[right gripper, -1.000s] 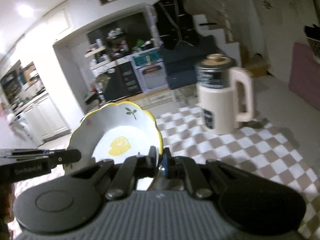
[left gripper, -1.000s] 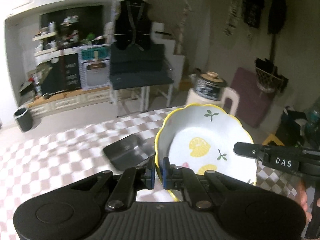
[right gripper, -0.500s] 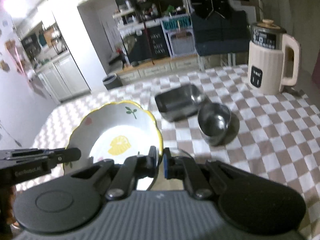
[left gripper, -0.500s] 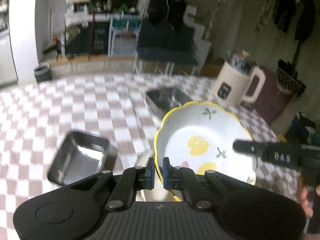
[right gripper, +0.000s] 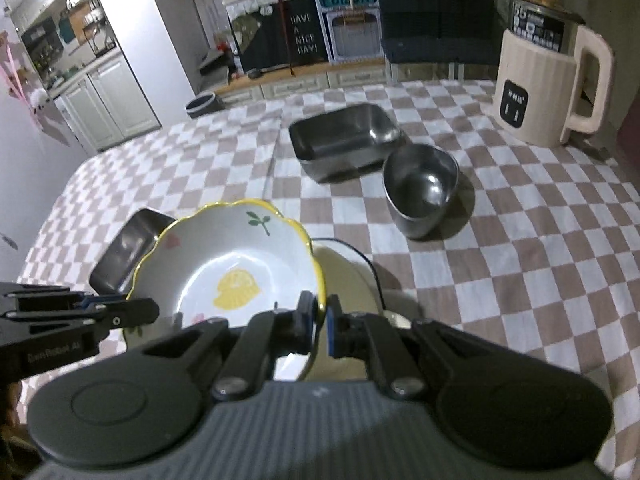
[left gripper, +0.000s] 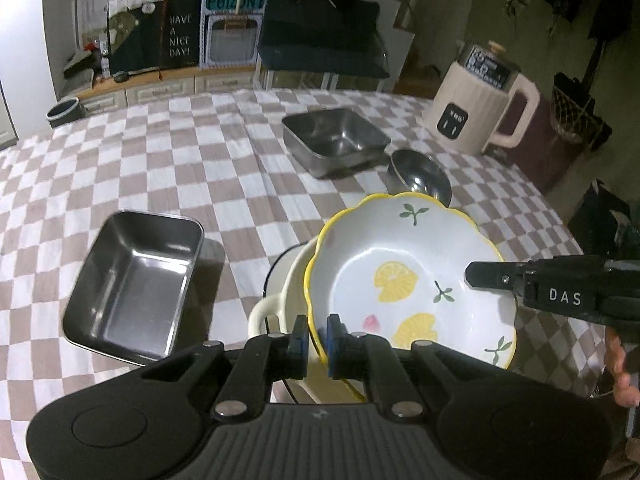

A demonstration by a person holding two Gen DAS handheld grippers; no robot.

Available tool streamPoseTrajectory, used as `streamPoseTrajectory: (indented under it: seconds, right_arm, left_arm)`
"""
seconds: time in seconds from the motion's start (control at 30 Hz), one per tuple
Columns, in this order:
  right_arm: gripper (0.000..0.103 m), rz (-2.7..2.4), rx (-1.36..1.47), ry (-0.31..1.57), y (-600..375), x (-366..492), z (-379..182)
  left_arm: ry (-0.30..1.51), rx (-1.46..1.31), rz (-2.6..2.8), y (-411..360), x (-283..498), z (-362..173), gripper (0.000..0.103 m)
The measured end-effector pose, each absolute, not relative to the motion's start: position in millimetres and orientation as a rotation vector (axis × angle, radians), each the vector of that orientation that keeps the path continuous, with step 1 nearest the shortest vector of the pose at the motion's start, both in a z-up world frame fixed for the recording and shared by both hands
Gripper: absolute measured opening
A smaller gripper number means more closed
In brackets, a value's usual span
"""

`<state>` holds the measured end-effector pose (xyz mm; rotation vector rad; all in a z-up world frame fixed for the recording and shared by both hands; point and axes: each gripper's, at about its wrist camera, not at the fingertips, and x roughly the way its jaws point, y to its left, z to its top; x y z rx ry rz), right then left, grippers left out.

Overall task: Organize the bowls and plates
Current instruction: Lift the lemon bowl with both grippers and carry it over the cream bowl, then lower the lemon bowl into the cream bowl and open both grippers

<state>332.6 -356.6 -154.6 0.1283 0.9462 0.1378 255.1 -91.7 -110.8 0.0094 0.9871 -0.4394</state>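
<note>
A white bowl with a yellow scalloped rim and lemon print (left gripper: 408,280) (right gripper: 236,268) is held by both grippers just above a cream enamel pot (left gripper: 286,292) (right gripper: 352,280). My left gripper (left gripper: 318,340) is shut on the bowl's near-left rim. My right gripper (right gripper: 320,326) is shut on its right rim and also shows in the left wrist view (left gripper: 496,280). Most of the pot is hidden under the bowl.
On the checkered tablecloth (left gripper: 180,168) lie a steel rectangular tray (left gripper: 132,284) at left, a second steel tray (left gripper: 334,140) (right gripper: 344,140) farther back, and a round steel bowl (left gripper: 418,176) (right gripper: 420,188). A cream electric kettle (left gripper: 476,100) (right gripper: 548,76) stands at the far right.
Both grippers have tilted down and lowered with the bowl; the table, trays and cream pot have come into view beneath it.
</note>
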Motion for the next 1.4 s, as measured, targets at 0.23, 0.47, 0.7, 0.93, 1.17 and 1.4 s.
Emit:
streamPoseTrajectory:
  seconds: [0.23, 0.47, 0.7, 0.93, 1.17, 1.4]
  right_arm:
    - [0.007, 0.128, 0.103, 1.005, -359, 338, -164]
    - [0.007, 0.123, 0.085, 1.025, -359, 348, -170]
    - [0.008, 0.119, 0.069, 1.043, -357, 353, -174]
    - [0.008, 0.106, 0.071, 1.058, -357, 358, -179]
    - [0.009, 0.103, 0.065, 1.078, -356, 363, -184]
    - [0.01, 0.095, 0.062, 1.091, -354, 367, -187]
  left_arm:
    - [1.065, 0.026, -0.451, -100, 265, -133, 0.011]
    - [1.078, 0.043, -0.45, -105, 269, -137, 0.011]
    - [1.08, 0.072, -0.454, -107, 270, -140, 0.011]
    - [1.07, 0.116, -0.457, -113, 267, -140, 0.011]
    - [1.069, 0.127, -0.459, -112, 266, -138, 0.011]
    - [1.064, 0.126, -0.46, -113, 265, -136, 0.011]
